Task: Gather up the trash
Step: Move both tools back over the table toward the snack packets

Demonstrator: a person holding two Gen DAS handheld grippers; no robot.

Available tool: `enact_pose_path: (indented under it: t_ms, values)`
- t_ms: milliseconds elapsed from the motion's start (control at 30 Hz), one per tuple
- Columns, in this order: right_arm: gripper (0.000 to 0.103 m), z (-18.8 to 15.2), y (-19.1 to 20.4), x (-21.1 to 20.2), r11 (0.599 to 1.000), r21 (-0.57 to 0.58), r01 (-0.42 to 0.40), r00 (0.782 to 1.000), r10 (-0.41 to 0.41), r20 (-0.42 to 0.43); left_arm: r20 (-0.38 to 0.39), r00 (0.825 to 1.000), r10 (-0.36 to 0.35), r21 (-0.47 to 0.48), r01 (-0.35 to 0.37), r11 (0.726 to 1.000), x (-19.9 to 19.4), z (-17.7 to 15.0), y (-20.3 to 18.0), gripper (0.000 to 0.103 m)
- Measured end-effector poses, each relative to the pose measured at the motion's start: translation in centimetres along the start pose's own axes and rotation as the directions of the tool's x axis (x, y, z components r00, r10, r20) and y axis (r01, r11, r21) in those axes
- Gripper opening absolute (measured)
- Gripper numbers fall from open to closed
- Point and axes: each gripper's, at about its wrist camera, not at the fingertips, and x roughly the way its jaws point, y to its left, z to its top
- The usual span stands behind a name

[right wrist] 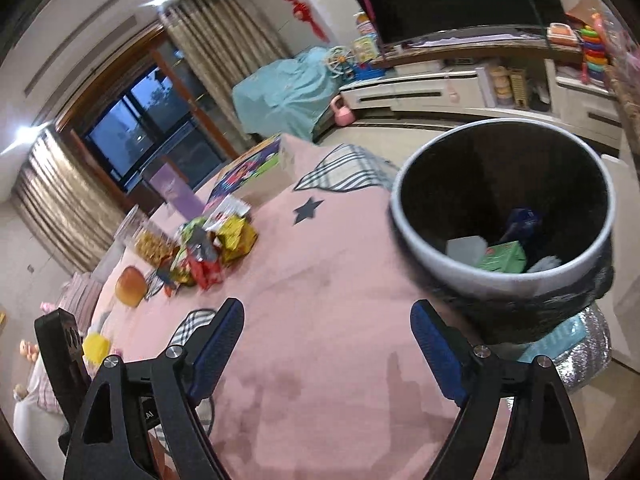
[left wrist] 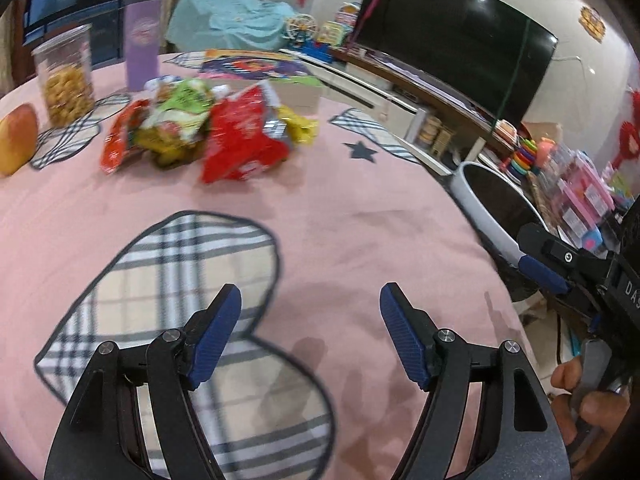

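I keep both the left gripper (left wrist: 311, 304) and the right gripper (right wrist: 327, 320) spread wide and empty. The snack wrappers (left wrist: 208, 136) lie in the upper left of the frame, well apart from the trash bin (right wrist: 502, 280) at right. I should approach low and pinch one wrapper edge only.

both the left gripper (left wrist: 311, 300) and right gripper (right wrist: 327, 318) gape, empty.

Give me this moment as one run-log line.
left gripper: open, empty | right gripper: open, empty | wrapper pile: on table | bin: partly filled
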Motion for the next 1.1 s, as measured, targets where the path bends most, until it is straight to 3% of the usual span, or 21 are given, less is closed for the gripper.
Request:
enact_pose_path:
  t_ms: [667,1100]
  values:
    - [0.087,-2.2,5.7,5.1,0.997,-0.064,-0.037,0.993,0.030,-0.114,0.014,0.996,0.092,-0.165,-0.089,0.982,-1.6,0.0,9.9,0.074]
    - [0.087,-1.5,9.1,8.9,0.993,-0.054,-0.106,0.985,0.098,-0.140,0.002,0.987,0.162,-0.152,-0.160,0.975,-0.1,3.2,14.0,0.074]
